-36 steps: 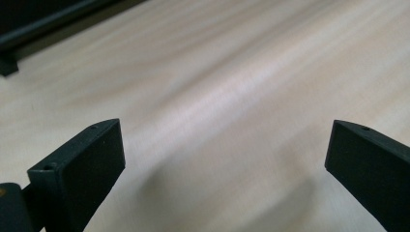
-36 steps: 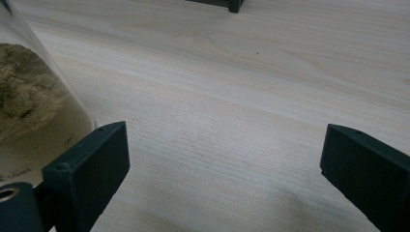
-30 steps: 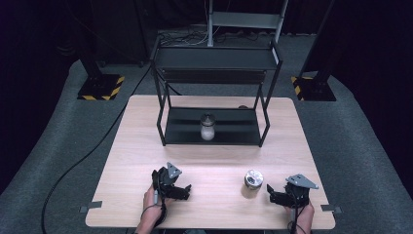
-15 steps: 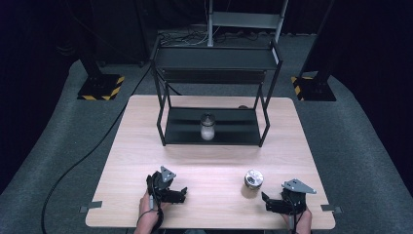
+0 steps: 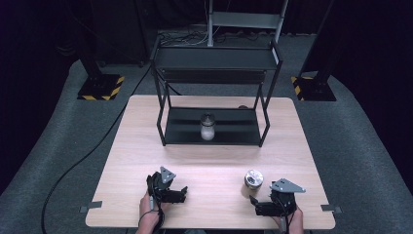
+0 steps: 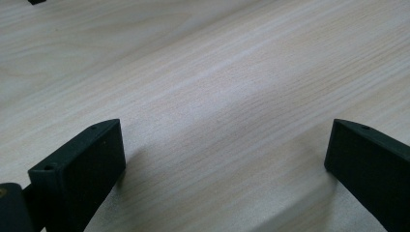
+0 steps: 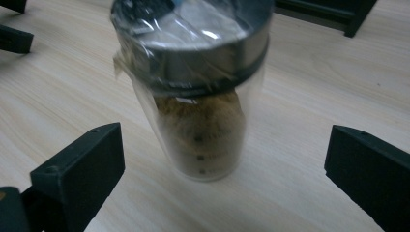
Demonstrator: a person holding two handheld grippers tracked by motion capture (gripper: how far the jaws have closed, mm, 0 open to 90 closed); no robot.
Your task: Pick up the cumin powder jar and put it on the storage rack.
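Before you stands a pale wooden rectangular table (image 5: 146, 161). On it rests a black metal two-tier shelf rack (image 5: 214, 126), whose lower tier carries a small white-filled glass jar (image 5: 208, 127). Nearer you, a metal-lidded glass jar of brown contents (image 5: 253, 178) stands upright on the bare wood.

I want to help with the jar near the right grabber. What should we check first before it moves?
1. Right gripper jaws wide open, having just been opening: ok.
2. Jar between the jaws, pads not touching: ok.
3. Jar upright on the table: ok.
4. Lid on, wrapped in clear film: ok.
5. Left gripper open, nothing held: ok.
6. Free space on the rack beside the white jar: ok.
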